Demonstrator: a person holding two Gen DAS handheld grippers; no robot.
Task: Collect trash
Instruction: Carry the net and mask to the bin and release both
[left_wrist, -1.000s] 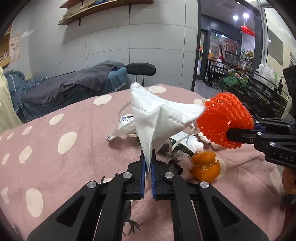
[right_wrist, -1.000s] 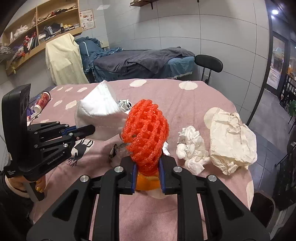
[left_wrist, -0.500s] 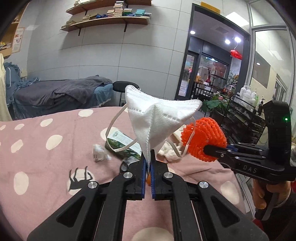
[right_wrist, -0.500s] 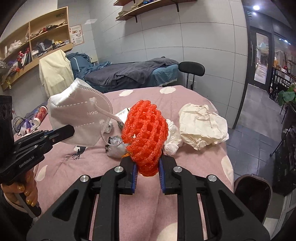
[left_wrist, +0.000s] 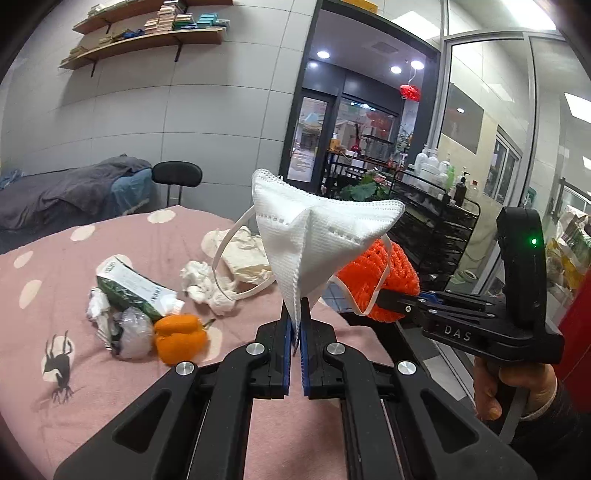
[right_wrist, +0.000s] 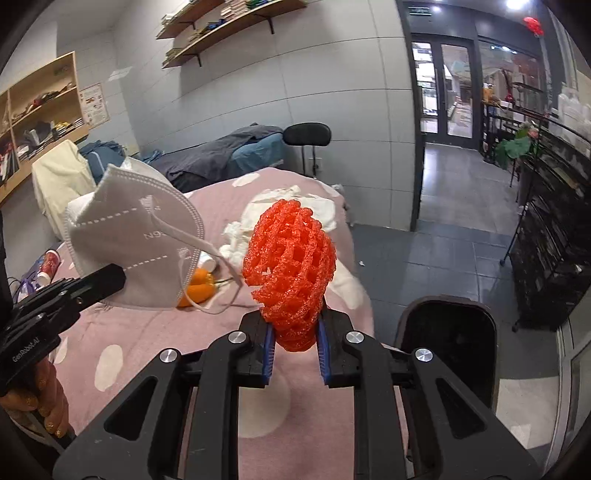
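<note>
Clamping a white face mask (left_wrist: 314, 240) by its lower edge, left tongs (left_wrist: 294, 332) hold it up above the pink spotted bench (left_wrist: 110, 387). Right tongs (right_wrist: 294, 334) grip an orange foam net (right_wrist: 290, 258), also held aloft, just beside the mask. Below on the bench: carton (left_wrist: 133, 286), orange pepper (left_wrist: 181, 338), crumpled tissues (left_wrist: 201, 282). A black bin (right_wrist: 448, 332) stands past the bench edge.

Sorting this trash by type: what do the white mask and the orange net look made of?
Mask: looks like matte non-woven fabric, with a dimpled weave, stitched seams and flat elastic loops.
Net: probably soft foam mesh, as its thick, fuzzy-edged strands form open cells; it bunches where the right gripper's jaws pinch it.
</note>
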